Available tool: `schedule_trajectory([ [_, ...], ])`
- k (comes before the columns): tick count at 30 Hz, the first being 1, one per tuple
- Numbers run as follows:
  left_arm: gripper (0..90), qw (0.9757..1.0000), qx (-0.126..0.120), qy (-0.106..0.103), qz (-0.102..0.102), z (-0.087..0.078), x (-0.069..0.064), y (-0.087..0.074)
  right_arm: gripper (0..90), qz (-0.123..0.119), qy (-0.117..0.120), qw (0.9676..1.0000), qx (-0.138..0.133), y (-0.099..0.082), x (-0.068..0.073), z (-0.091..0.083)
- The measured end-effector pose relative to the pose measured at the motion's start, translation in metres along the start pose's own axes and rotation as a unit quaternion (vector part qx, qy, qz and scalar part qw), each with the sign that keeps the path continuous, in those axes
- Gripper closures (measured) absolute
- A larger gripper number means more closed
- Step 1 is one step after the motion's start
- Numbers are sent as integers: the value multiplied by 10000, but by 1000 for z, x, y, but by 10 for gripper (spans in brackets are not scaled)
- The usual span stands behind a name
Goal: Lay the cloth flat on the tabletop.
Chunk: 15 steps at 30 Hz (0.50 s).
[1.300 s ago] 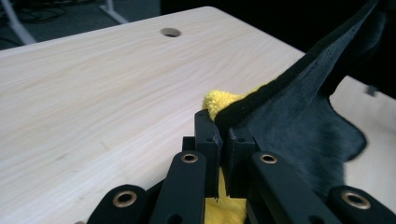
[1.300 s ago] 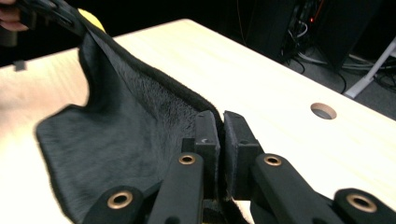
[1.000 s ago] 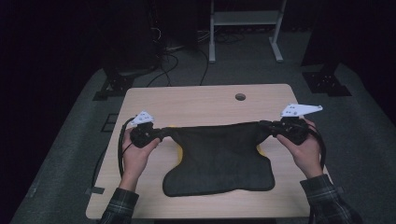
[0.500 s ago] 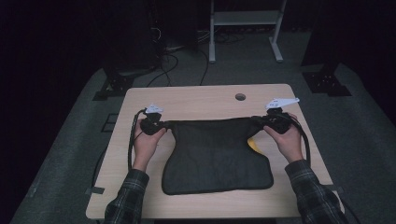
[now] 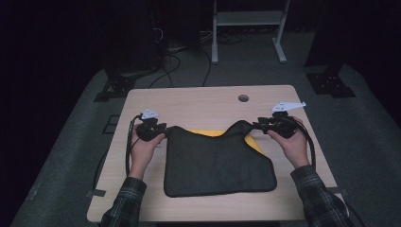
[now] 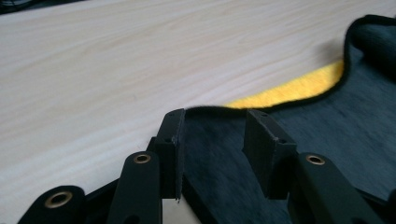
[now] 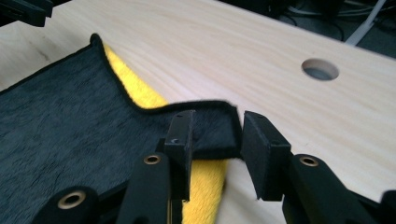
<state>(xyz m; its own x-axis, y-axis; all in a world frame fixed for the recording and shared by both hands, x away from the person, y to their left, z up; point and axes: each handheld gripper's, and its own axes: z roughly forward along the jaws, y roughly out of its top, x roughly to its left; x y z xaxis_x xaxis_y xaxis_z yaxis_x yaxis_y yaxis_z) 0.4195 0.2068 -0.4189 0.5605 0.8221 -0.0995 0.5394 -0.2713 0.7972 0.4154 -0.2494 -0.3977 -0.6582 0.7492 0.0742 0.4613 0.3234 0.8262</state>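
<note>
A: Start near, at the bottom of the high view. Your forearms come up on either side of the black cloth (image 5: 217, 163), which lies flat over a yellow cloth (image 5: 208, 133) in the lower middle of the frame, on the wooden table (image 5: 198, 101).

B: And my grippers?

A: Your left gripper (image 5: 158, 130) sits at the cloth's upper-left corner, your right gripper (image 5: 259, 125) at its upper-right corner. In the left gripper view the jaws have just been opening; the corner lies between them, but the pads stand clear of it, so that grip is released. The right gripper view shows the same: the raised corner flap sits between the pads with a gap on one side, let go.

B: So which step is this?

A: By my reading, the laying-down: you've spread the black layer over the yellow and are freeing both corners.

B: Next move?

A: Probably draw both grippers back without dragging the corners. Farther up the frame, the yellow edge peeks out along the dipped top hem, near the table's round hole (image 5: 243, 98); straightening may be needed there.
</note>
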Motion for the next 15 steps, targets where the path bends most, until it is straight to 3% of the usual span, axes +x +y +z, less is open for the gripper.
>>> schedule_trajectory([
  [10, 532, 9995, 201, -216, -120, 1, -10, -30, 617, 170, 123, 9993, 316, -24, 5, 16],
  [15, 517, 9982, 516, -308, -58, 7, -19, -46, 550, 353, 213, 9973, 608, -38, 5, 34],
])
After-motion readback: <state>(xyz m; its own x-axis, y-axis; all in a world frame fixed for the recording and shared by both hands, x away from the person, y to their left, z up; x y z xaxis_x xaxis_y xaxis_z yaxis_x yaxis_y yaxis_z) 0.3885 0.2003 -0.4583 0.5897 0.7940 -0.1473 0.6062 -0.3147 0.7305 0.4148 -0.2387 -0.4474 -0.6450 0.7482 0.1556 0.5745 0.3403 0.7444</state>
